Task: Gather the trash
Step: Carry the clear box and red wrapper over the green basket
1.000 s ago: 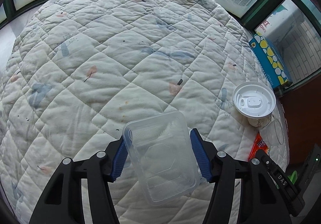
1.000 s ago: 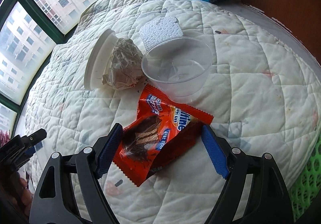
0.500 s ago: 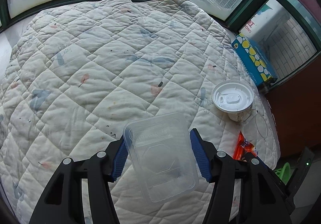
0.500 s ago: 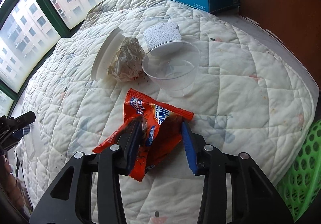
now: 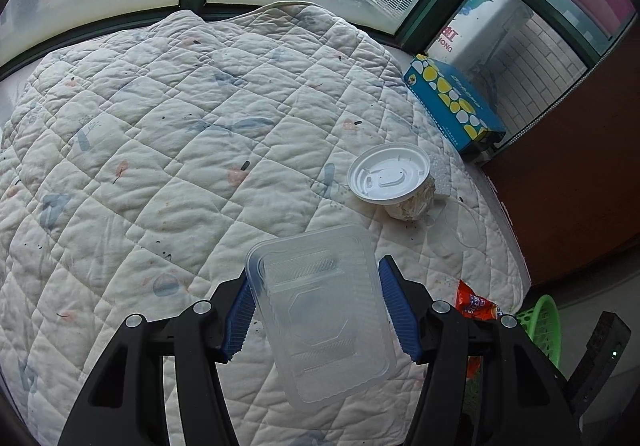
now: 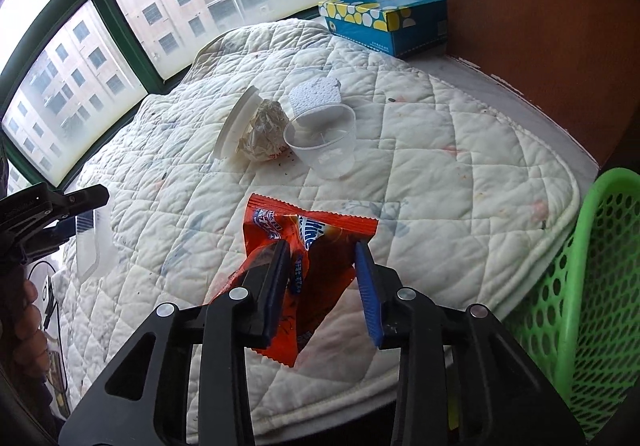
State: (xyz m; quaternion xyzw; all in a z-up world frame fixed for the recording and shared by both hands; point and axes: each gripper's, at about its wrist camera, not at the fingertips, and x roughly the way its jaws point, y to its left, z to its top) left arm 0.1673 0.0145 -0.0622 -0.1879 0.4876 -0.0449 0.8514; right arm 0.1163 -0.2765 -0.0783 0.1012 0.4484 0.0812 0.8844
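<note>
The right gripper [image 6: 322, 278] is pinching the orange wrapper [image 6: 308, 246], its jaws just closed. The left gripper [image 5: 316, 310] is clamping a clear tray [image 5: 320, 310]. The slick, crumpled wrapper may be slipping before reaching the green basket [image 6: 592, 286].

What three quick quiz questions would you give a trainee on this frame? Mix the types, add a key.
1. Multiple choice: what are the right tongs shut on? A) the clear plastic cup B) the orange snack wrapper C) the blue tissue box
2. True or false: the clear plastic tray held in the left tongs is lying flat on the quilt.
3. Short answer: which green thing stands past the edge of the quilt, beside the right tongs?

Key: 1 B. 2 false, it is held up off the quilt. 3 the green perforated basket.
</note>
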